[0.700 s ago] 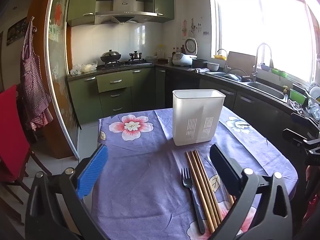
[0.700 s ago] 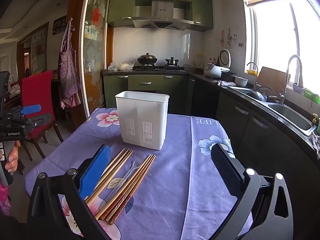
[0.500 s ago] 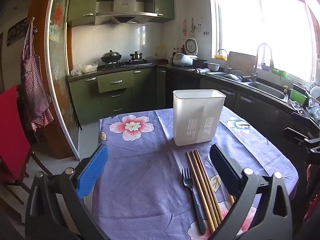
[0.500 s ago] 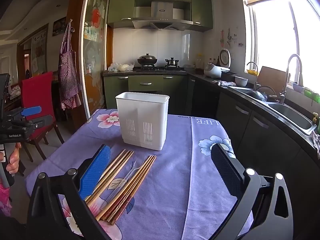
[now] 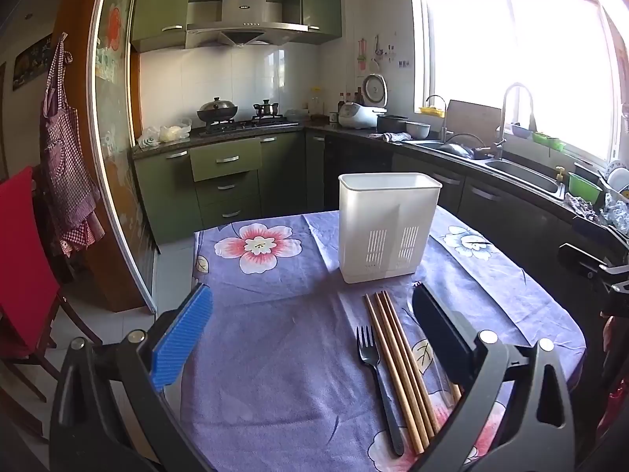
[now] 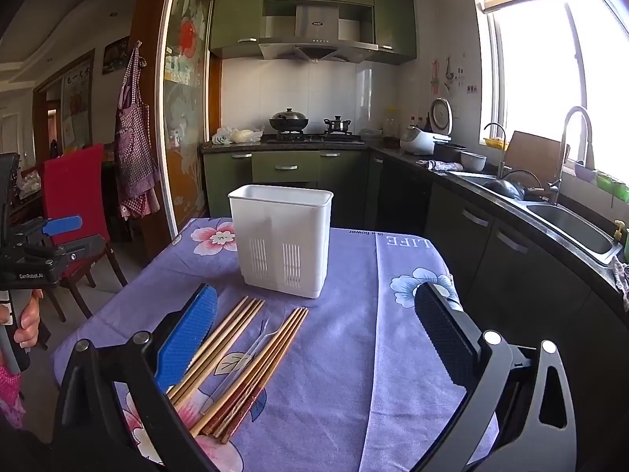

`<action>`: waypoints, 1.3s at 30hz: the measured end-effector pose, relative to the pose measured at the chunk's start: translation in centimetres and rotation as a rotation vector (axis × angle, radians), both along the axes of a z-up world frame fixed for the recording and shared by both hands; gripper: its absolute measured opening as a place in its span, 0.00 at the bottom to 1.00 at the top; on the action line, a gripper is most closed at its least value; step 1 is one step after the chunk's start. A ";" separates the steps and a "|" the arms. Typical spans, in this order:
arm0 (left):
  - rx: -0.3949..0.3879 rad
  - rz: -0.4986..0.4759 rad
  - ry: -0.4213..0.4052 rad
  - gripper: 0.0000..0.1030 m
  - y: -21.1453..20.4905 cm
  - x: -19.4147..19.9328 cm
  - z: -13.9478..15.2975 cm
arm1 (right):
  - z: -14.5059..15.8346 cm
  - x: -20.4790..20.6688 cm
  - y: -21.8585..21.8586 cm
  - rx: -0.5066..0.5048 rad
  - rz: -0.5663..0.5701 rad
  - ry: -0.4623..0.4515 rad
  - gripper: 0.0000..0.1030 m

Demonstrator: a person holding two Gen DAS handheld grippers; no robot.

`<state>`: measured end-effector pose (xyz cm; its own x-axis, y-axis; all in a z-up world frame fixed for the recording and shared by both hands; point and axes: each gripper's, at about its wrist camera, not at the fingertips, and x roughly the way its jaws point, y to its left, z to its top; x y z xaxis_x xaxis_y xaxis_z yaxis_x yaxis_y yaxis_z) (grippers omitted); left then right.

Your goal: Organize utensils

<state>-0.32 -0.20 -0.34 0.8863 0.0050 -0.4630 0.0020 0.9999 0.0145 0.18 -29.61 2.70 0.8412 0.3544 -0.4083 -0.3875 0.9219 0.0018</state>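
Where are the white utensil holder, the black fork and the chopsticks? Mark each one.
white utensil holder (image 5: 387, 232), left wrist view, middle of its front wall.
black fork (image 5: 377, 377), left wrist view, upper handle.
chopsticks (image 5: 397, 358), left wrist view, mid-length of the bundle beside the fork.

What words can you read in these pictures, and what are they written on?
"LIFE" and small "is a flower": printed upside down on the purple tablecloth.
"GenRobot.AI": on the left gripper, seen from the right camera.
Range hood badge: too small to read.
Wall poster by the doorway: characters too blurred to read.
White utensil holder: no text.
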 end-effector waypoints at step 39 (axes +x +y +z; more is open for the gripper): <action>-0.008 -0.004 0.021 0.94 0.2 0.1 -0.9 | -1.0 0.4 1.0 -0.012 0.009 0.010 0.96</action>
